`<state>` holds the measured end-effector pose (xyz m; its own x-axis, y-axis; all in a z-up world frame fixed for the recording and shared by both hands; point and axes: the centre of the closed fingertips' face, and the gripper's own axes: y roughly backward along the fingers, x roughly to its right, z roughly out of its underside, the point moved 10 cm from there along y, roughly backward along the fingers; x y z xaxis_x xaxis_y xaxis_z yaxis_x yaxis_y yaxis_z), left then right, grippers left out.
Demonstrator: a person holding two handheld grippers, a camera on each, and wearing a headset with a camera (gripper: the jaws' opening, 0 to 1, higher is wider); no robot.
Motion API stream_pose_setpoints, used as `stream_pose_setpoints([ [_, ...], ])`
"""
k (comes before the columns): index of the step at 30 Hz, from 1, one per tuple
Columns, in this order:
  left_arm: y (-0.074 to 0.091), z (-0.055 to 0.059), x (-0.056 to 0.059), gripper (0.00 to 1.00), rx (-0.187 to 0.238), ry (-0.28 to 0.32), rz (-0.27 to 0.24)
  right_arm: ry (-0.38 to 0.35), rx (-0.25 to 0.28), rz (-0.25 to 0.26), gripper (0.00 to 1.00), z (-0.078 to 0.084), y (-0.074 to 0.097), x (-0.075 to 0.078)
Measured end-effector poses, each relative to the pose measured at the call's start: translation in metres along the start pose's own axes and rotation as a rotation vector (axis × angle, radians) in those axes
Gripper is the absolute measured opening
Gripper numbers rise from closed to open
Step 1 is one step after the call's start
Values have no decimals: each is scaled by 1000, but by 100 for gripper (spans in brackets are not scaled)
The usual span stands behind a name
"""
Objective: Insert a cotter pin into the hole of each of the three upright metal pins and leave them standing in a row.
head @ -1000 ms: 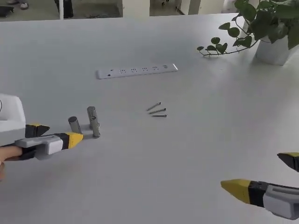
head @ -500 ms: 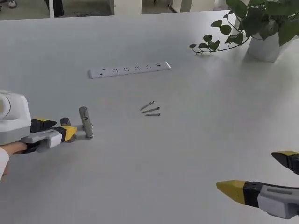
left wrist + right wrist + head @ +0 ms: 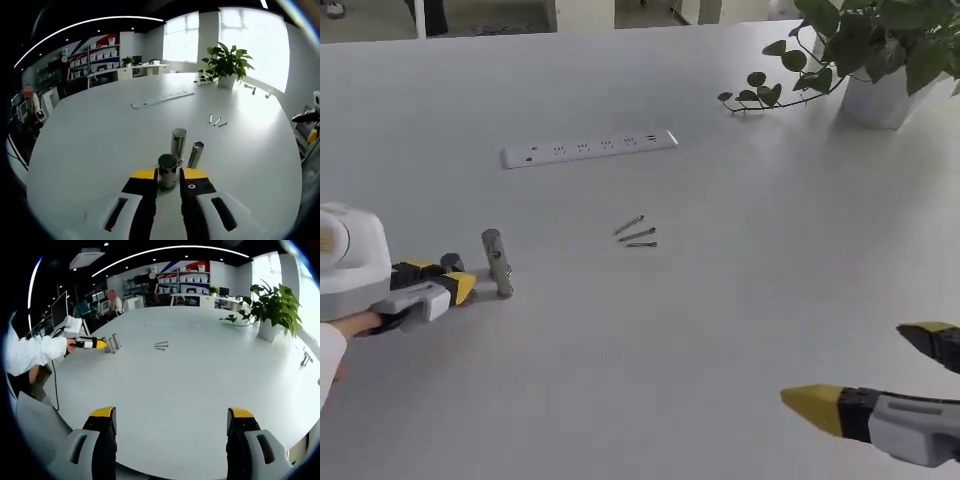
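Steel, dull grey and cylindrical: that describes the three short upright metal pins (image 3: 492, 243), clustered at the left of the white matte table (image 3: 720, 320). I report the left gripper (image 3: 169, 176) with its yellow-tipped jaws drawn in to the width of the nearest metal pin (image 3: 167, 165). The pads appear to touch it on both sides, low on the shank, so I judge it gripped. My reading is that the low hold is meant to steady the pin upright and leave its upper part free for insertion. The two other metal pins (image 3: 178, 142) stand just behind it, close together and apart from the jaws. Each has a flat, darker top; I cannot make out the cross holes from these views.

The three thin metal cotter pins (image 3: 637, 232) lie loose side by side on the table, towards the centre and well apart from the cluster, none fitted. The right gripper (image 3: 857, 368) hovers low at the near right edge, jaws spread wide and holding nothing; I judge it is free to fetch a cotter pin. A long white power strip (image 3: 588, 148) lies beyond the cotter pins, and a potted green plant (image 3: 880, 45) sits at the far right corner; neither bears on the work. Task status, by my judgement: opening stage, no pin yet threaded, row not yet formed.
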<state>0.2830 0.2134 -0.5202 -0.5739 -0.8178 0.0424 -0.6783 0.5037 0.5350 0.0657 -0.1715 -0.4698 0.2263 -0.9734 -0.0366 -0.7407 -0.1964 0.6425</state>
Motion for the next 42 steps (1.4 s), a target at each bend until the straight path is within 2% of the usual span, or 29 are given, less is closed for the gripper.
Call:
stream_pose_setpoints([
  [1, 0, 0, 0, 14, 2, -7, -8, 0, 1, 0, 90, 0, 0, 0],
  [4, -1, 1, -1, 13, 17, 48, -18, -7, 5, -1, 90, 0, 0, 0],
  [7, -1, 1, -2, 12, 22, 56, -26, -6, 5, 0, 90, 1, 0, 0],
  [13, -2, 1, -1, 11, 22, -5, -38, -20, -2, 5, 90, 2, 0, 2],
  [15, -2, 2, 0, 11, 29, -8, -53, -19, -2, 4, 90, 2, 0, 1],
  [16, -2, 2, 0, 11, 40, 31, -66, -18, 0, 3, 90, 2, 0, 1],
  [17, -2, 3, 1, 11, 51, 117, -69, -18, 2, 1, 90, 1, 0, 1],
  [21, -1, 3, -2, 11, 53, 144, -82, -5, 6, -4, 89, 0, -1, 0],
  [24, -1, 3, -1, 11, 49, 132, -77, -7, 10, -10, 89, -1, -1, -1],
  [26, -2, 0, 2, 11, 18, 84, -81, -8, 10, -10, 89, -1, -1, -1],
  [28, -3, -2, 4, 11, 1, 38, -94, -7, 8, -11, 89, 0, -1, -2],
  [29, -3, -2, 5, 11, 0, 32, -95, -7, 8, -13, 89, 0, -1, -3],
  [31, -3, -1, 6, 11, 6, 55, -98, -5, 6, -16, 89, 0, -1, -4],
  [35, -4, -2, 8, 10, 5, 49, -98, -6, 9, -19, 89, -1, 0, -5],
  [38, -3, -2, 7, 10, 5, 74, -98, -7, 14, -19, 89, -1, 0, -6],
  [41, -2, -2, 7, 10, -10, 81, -111, -6, 19, -18, 89, -1, 0, -6],
  [42, 0, -2, 7, 10, -16, 108, -122, -7, 20, -17, 89, -1, 1, -6],
])
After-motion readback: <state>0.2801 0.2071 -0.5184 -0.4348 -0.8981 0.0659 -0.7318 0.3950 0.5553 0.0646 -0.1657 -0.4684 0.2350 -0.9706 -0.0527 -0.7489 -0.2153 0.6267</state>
